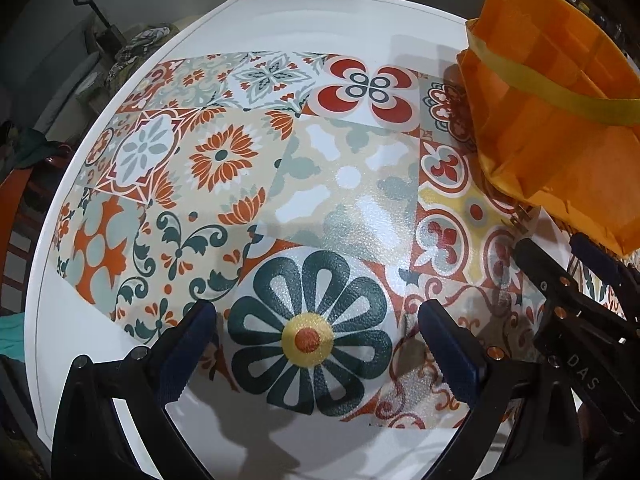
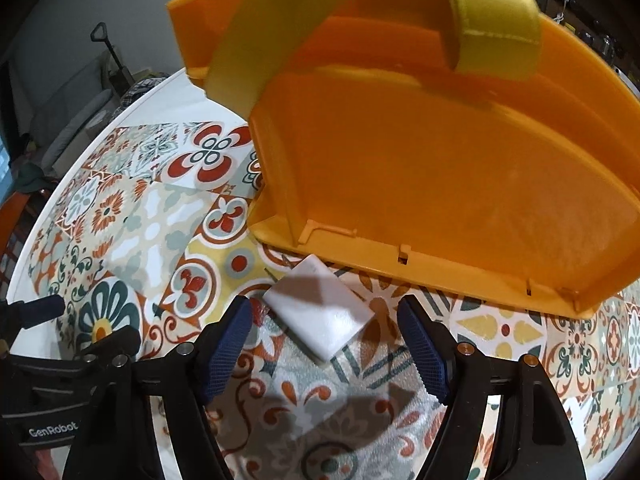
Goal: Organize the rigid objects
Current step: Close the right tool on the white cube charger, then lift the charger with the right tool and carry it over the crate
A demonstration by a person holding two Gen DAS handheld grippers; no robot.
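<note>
Block (image 2: pixel 320 312) lies on mat just ahead of right gripper (image 2: pixel 324 336), long axis diagonal between its parted pads, below orange bin (image 2: pixel 440 160); left gripper (image 1: pixel 316 344) gapes empty, farther off.

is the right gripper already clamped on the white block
No, the white block lies flat on the mat between the open pads of the right gripper.

An orange plastic box (image 2: pixel 440 168) with a yellow strap (image 2: pixel 492 20) over its top stands open on the counter (image 2: pixel 192 98). A small white rectangular block (image 2: pixel 324 312) lies flat just in front of it, turned at an angle, partly shadowed.
</note>
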